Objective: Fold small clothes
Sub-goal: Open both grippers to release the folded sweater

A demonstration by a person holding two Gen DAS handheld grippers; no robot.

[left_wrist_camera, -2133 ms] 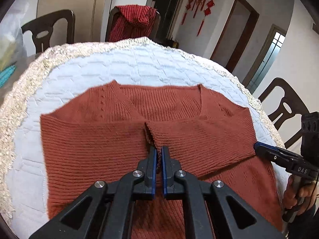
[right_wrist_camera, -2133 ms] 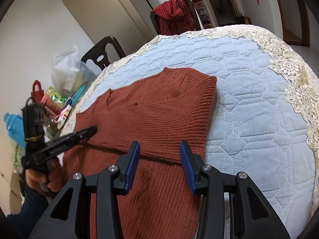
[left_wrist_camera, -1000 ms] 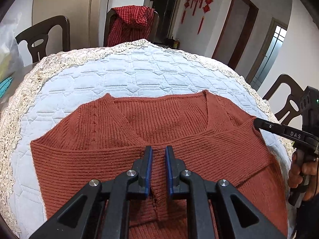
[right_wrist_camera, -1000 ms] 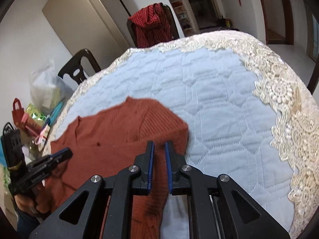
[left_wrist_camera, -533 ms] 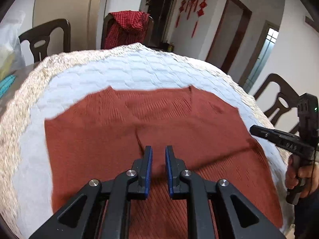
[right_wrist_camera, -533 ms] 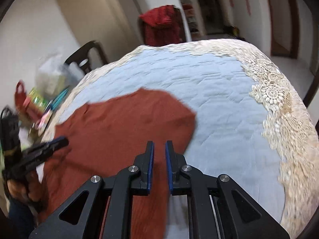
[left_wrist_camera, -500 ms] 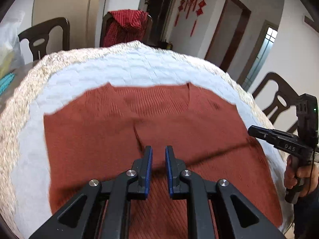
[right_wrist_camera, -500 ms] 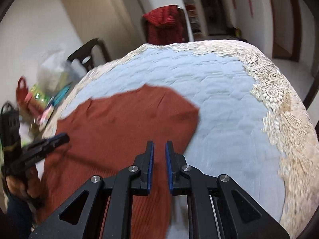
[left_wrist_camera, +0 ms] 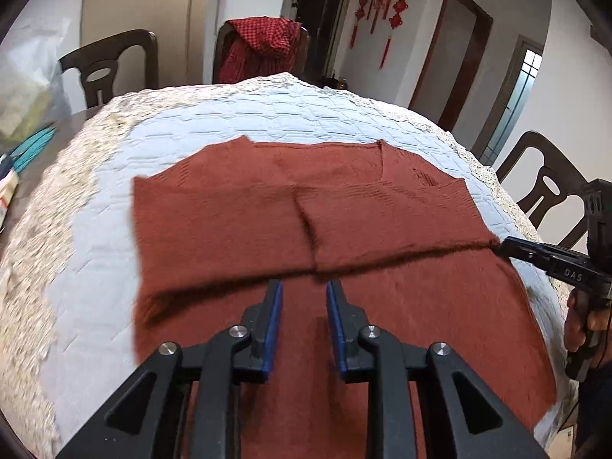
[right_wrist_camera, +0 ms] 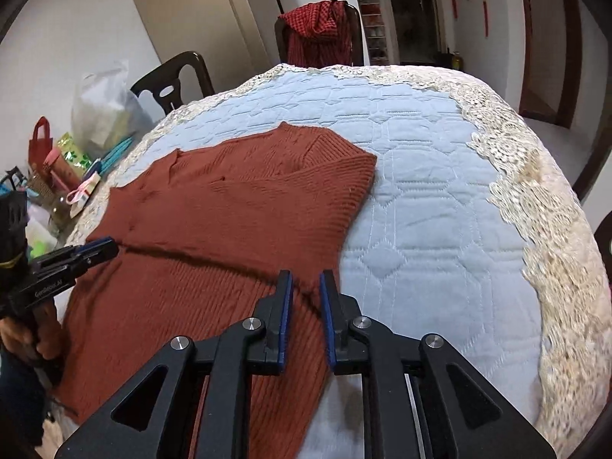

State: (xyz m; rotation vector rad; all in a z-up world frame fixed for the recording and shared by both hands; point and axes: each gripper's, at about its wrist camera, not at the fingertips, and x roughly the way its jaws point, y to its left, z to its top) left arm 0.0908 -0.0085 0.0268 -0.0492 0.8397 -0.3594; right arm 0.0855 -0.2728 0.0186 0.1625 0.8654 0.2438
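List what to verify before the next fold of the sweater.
1. Sleeves folded in: ok, both lie across the sweater and meet near its middle.
2. Left gripper free: ok, jaws apart, nothing between them.
3. Right gripper free: ok, jaws apart, above the sweater's right edge.
4. Room beyond the collar: ok, bare tablecloth there.
5. Sweater wholly on the tablecloth: cannot tell, the grippers hide its near edge.
6. Fabric flat: cannot tell, the left wrist view is blurred.
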